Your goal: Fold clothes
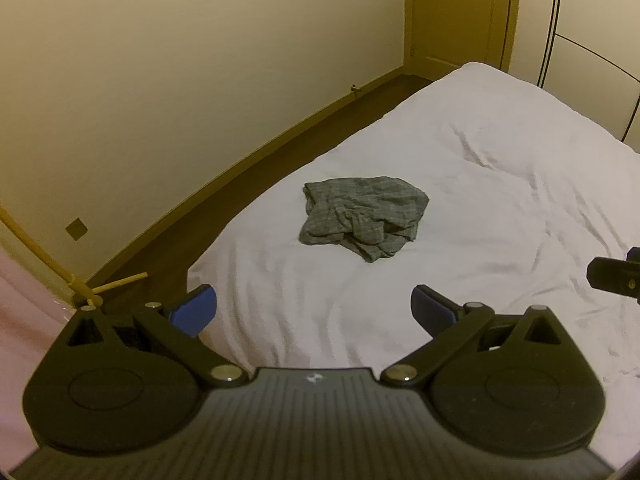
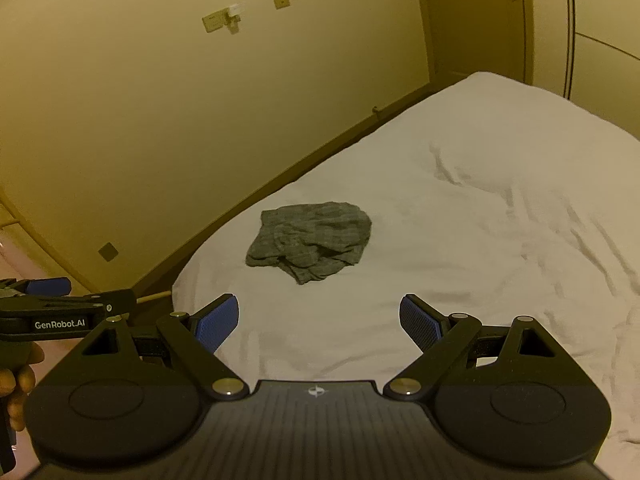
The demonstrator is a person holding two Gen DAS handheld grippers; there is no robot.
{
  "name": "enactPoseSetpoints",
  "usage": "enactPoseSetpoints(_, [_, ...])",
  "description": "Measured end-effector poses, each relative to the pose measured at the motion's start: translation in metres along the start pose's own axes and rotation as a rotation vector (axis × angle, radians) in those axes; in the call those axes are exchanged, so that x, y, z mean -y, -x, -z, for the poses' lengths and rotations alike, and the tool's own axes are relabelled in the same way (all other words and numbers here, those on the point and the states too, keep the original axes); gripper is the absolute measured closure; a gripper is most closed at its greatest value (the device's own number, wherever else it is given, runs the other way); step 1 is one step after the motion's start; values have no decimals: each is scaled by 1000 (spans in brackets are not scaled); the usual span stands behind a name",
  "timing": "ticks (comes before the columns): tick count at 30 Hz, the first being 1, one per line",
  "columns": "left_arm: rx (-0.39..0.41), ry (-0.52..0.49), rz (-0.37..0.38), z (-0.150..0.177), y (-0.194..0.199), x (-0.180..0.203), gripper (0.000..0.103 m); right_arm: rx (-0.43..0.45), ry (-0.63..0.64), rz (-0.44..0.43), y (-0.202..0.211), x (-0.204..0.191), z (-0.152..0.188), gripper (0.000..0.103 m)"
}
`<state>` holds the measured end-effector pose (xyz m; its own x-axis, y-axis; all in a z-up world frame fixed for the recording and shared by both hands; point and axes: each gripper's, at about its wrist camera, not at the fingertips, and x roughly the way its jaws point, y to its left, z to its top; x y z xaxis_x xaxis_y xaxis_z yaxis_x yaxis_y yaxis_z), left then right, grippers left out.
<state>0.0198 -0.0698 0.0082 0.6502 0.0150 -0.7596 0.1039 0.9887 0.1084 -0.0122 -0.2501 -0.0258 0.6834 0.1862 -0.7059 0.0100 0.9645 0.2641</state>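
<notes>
A crumpled grey garment (image 1: 362, 216) (image 2: 310, 238) lies in a heap on the white bed sheet (image 1: 500, 208) (image 2: 500, 220), near the bed's left edge. My left gripper (image 1: 314, 312) hovers over the near end of the bed, open, blue pads wide apart and nothing between them. My right gripper (image 2: 319, 322) is also open and holds nothing, short of the garment. In the right wrist view the left gripper (image 2: 52, 300) shows from the side at the far left, held by a hand (image 2: 18, 384). The right gripper's tip (image 1: 616, 274) pokes in at the left wrist view's right edge.
A strip of dark floor (image 1: 224, 184) runs between the bed and a cream wall (image 1: 160, 80) on the left. A door (image 1: 460, 12) and wardrobe panels (image 1: 592, 40) stand beyond the bed's far end. A wooden stick (image 1: 120, 282) lies on the floor near the bed corner.
</notes>
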Motion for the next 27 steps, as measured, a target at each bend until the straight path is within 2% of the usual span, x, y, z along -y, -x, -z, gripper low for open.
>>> enactPoseSetpoints(11, [5, -33, 53, -3, -8, 14, 1, 10, -37, 45, 9, 12, 1, 14])
enactPoseSetpoints(27, [-21, -23, 27, 3, -11, 12, 1, -31, -22, 12, -6, 10, 2, 14])
